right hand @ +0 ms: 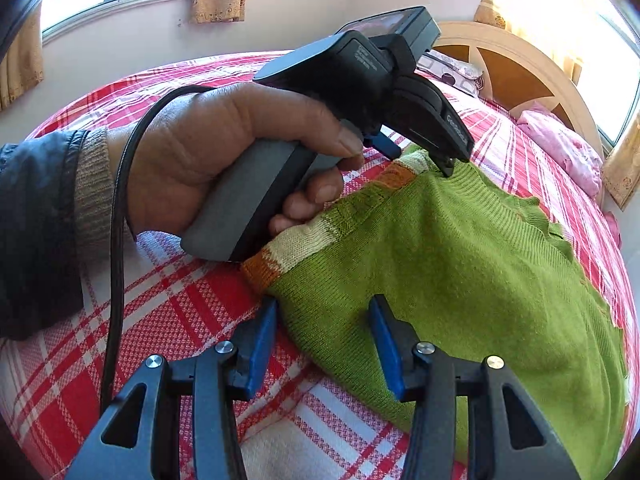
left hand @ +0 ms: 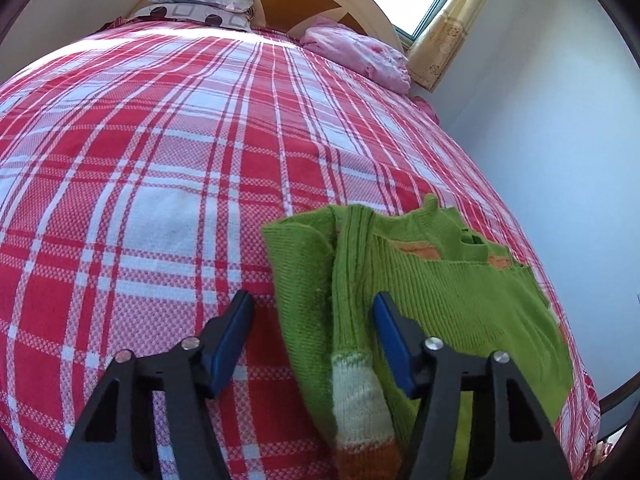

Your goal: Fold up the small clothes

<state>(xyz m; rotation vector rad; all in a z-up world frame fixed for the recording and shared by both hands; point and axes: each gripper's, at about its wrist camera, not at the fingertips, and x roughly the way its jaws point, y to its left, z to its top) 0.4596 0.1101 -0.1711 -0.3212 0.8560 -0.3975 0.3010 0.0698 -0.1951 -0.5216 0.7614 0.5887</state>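
A small green knitted sweater [left hand: 440, 288] with white and orange cuff bands lies on the red plaid bed cover [left hand: 160, 160]. My left gripper [left hand: 314, 300] is open; a sleeve with its striped cuff [left hand: 360, 400] lies between its blue pads, not pinched. In the right wrist view the sweater [right hand: 460, 260] spreads to the right. My right gripper [right hand: 322, 304] is open over its near corner. The left gripper [right hand: 424, 152], held in a hand [right hand: 224, 152], sits at the sweater's far striped edge.
Pillows [left hand: 200, 12] and a pink bundle [left hand: 356, 56] lie at the wooden headboard [left hand: 320, 4]. A white wall [left hand: 540, 120] runs along the bed's right side. A black cable [right hand: 118, 240] hangs from the left gripper's handle.
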